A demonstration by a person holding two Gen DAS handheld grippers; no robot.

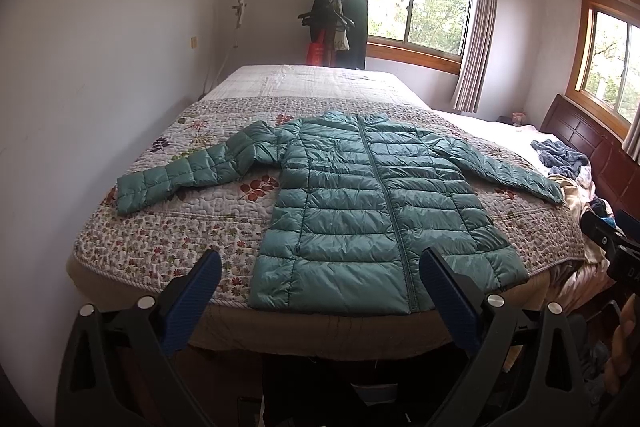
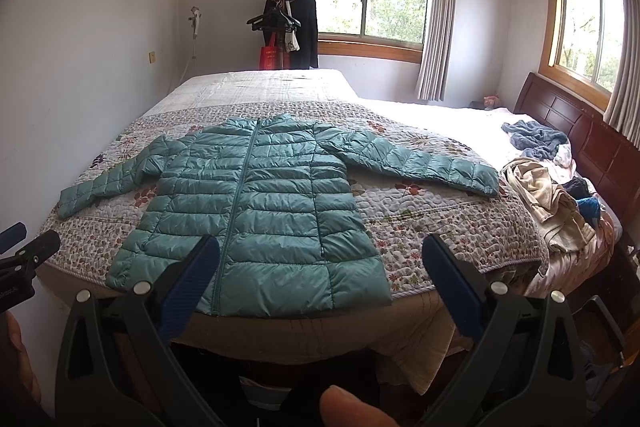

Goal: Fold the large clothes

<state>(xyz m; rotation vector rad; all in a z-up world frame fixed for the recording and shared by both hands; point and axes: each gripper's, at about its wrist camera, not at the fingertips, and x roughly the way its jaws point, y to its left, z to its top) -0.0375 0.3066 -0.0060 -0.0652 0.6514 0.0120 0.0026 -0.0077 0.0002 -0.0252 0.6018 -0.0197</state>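
A teal quilted puffer jacket (image 1: 360, 211) (image 2: 256, 211) lies flat and zipped on the floral quilt (image 1: 168, 239) (image 2: 432, 223) of the bed, hem toward me, both sleeves spread out sideways. My left gripper (image 1: 320, 263) hangs open short of the hem, with nothing between its blue-padded fingers (image 1: 196, 295). My right gripper (image 2: 320, 247) is open too, held back from the bed edge beyond the jacket's right hem corner. The left gripper's tip shows at the left edge of the right wrist view, and part of the right gripper at the right edge of the left wrist view.
A heap of loose clothes (image 2: 548, 187) lies on the bed's right side by the dark wooden headboard (image 2: 580, 139). A coat stand (image 2: 288, 23) with a dark coat rises behind the bed near the window. A white wall runs along the left. A fingertip (image 2: 352, 407) shows at the bottom.
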